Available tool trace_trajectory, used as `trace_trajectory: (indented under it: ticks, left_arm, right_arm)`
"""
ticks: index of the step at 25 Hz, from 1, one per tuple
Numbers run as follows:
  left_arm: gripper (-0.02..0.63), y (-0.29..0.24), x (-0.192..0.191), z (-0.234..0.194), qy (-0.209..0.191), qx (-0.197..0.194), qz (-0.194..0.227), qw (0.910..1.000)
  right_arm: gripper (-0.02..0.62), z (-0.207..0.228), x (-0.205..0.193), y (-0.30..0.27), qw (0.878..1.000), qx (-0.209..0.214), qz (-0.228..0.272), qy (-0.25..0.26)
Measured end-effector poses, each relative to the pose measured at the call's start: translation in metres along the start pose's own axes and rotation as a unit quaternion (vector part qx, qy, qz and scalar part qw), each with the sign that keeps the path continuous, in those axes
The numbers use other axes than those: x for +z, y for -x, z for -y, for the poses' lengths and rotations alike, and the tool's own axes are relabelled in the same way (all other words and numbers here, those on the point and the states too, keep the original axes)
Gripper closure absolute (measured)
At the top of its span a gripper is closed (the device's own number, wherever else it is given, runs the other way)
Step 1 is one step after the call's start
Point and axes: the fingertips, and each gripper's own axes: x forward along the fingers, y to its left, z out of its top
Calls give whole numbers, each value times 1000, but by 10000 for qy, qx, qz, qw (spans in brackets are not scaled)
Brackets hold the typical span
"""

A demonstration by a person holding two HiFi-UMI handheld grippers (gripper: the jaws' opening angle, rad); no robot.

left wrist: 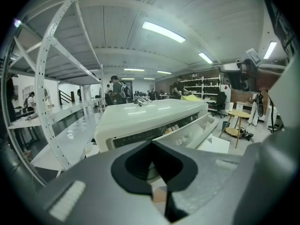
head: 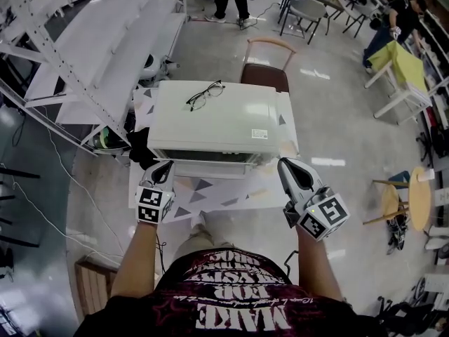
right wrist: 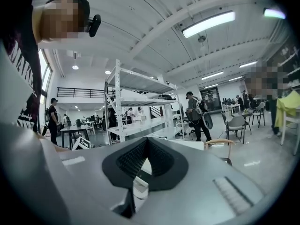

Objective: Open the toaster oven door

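Observation:
A cream toaster oven (head: 214, 118) stands on a small table (head: 231, 192) with triangle marks. In the left gripper view the oven (left wrist: 150, 114) shows its door (left wrist: 194, 130) tilted outward from the front, partly open. My left gripper (head: 164, 166) hangs at the oven's front left corner, shut, nothing between its jaws (left wrist: 151, 144). My right gripper (head: 284, 163) sits off the front right corner, also shut and empty (right wrist: 147, 139). Neither gripper touches the oven that I can see.
Black-framed glasses (head: 205, 94) lie on the oven's top. A wooden chair (head: 266, 65) stands behind the table. A white shelving rack (head: 84, 55) runs along the left. A round wooden table (head: 419, 199) is at the right. People stand far back.

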Motion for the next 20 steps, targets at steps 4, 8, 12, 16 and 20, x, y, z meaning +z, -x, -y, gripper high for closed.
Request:
trace_trajectory:
  ticks: [4,8,12,16,20]
  left_arm:
    - [606,5,-5,6,113,54,18,9999]
    - [606,8,-10,12,161,48,21,9999]
    - [606,15,-19,17,140,61,9,9999]
    - [606,20,-29,25,149,17,20,9999]
    - [606,27,-41,34,194,-44,26,9998]
  right_arm:
    - [569,0,2,9,10000,-6,20,5]
    - [569,-2,4,13,10000,44,45,24]
    - [569,-7,4,17,9999,84,33,47]
    - [569,-11,4,21,9999,106,19,77]
    - [569,-16,3,26,9999,128,-14,90]
